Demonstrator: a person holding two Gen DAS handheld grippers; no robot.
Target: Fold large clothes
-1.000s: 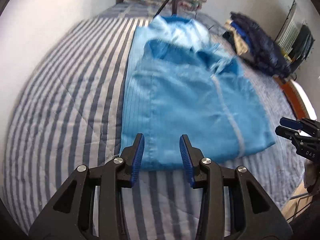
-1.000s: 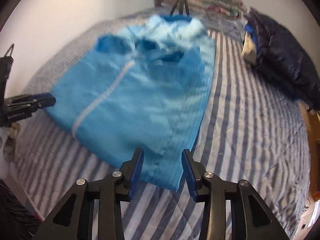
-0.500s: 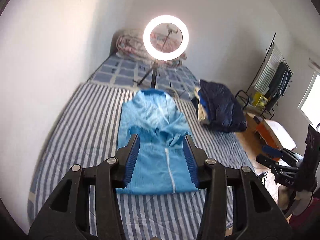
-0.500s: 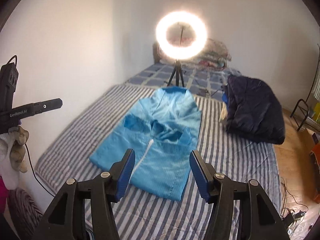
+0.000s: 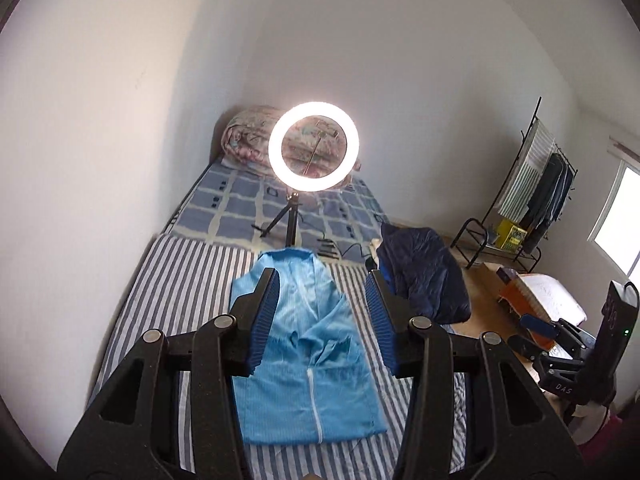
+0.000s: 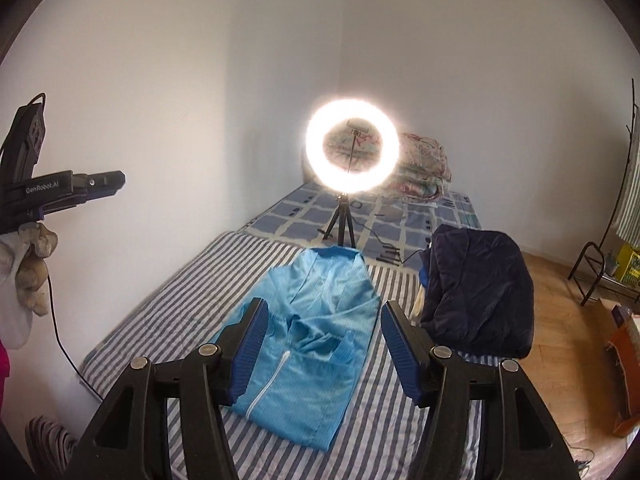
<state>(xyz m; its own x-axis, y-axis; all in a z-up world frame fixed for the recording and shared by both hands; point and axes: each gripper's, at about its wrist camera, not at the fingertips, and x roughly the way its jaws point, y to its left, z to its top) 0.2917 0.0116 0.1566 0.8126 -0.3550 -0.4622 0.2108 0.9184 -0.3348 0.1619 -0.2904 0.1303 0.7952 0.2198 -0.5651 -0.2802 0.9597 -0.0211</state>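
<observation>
A: Where was the coat (image 5: pixel 308 356)?
B: Flat on the striped bed (image 5: pixel 180 280), 6 o'clock of the ring light (image 5: pixel 313 146). Left hand-held gripper (image 5: pixel 322 322) and right hand-held gripper (image 6: pixel 322 354) well above it, jaws just widened, nothing between them.
A: Advice?
B: Probably descend evenly, pinch both hem corners, fold toward the collar.

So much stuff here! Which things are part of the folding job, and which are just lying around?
For the job: light blue zip garment, striped mattress, left gripper, right gripper.

Just lying about: ring light, navy jacket, rolled quilt, clothes rack.
</observation>
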